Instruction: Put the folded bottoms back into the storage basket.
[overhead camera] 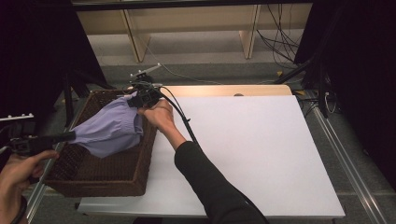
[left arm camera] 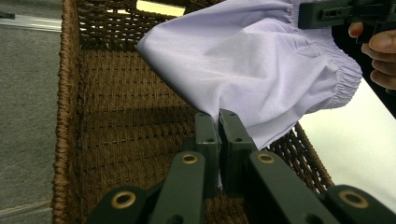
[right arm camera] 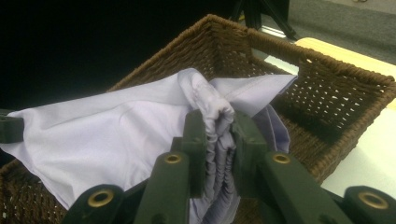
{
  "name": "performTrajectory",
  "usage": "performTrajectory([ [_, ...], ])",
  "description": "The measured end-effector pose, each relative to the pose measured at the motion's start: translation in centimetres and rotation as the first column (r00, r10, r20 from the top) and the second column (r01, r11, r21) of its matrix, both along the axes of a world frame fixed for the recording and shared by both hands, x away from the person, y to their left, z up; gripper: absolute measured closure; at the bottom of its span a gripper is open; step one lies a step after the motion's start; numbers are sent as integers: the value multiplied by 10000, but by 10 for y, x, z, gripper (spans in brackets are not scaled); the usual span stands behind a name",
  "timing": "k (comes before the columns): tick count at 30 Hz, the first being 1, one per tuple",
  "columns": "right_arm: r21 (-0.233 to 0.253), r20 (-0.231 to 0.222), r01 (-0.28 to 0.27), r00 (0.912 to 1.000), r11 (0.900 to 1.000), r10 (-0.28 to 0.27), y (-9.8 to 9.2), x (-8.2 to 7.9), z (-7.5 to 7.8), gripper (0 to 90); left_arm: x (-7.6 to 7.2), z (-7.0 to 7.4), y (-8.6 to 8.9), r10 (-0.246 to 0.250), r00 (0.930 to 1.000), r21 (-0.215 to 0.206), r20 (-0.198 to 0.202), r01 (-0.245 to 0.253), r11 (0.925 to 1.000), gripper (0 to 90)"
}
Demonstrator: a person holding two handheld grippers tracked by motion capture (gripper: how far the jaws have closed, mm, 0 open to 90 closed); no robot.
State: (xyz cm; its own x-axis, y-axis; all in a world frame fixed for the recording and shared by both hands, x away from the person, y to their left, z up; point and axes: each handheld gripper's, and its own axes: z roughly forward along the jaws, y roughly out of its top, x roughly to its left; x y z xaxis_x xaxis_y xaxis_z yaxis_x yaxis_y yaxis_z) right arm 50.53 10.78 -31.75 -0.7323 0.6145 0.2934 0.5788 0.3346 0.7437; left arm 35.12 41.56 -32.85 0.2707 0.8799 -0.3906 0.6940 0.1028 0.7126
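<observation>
I have both jaws clamped on the soft, light lilac garment (overhead camera: 112,128), left gripper (left arm camera: 219,140) on a corner, right gripper (right arm camera: 219,140) on its bunched elastic hem, above the basket (overhead camera: 140,182) at left of frame.

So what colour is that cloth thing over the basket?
The cloth is pale lilac, plain; the left gripper view shows it best.

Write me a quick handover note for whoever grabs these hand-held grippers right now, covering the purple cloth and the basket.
Left hand-held gripper: shut on one end of the lilac garment.
Right hand-held gripper: shut on its gathered elastic edge at the other end.
The garment hangs stretched between both, above the brown wicker basket at the table's left side; whether it touches the basket floor is unclear.
Done: both ends gripped, cloth raised.
Left: probably bring it across onto the white table top and lay it flat.
</observation>
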Motion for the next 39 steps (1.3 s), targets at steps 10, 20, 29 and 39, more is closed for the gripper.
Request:
performTrajectory([
  [10, -67, -35, -33, 10000, 10000, 33, 4, 0, -4, 782, 0, -2, 3, 43, 9999, 38, -116, -42, 10000, 871],
  [20, -189, -56, -85, 9999, 9998, 84, 9, -1, -9, 777, 0, -4, 5, 106, 9997, 145, -238, -103, 9998, 870],
  [29, -391, -468, -42, 9989, 9992, 24, 12, 5, -17, 381, 1, -3, 3, 542, 9977, 871, -396, -506, 9949, 377],
  [39, -70, 47, 25, 10000, 10000, -24, -7, 3, 0, 301, 4, 2, -13, 255, 9996, 999, -145, -240, 9947, 263],
])
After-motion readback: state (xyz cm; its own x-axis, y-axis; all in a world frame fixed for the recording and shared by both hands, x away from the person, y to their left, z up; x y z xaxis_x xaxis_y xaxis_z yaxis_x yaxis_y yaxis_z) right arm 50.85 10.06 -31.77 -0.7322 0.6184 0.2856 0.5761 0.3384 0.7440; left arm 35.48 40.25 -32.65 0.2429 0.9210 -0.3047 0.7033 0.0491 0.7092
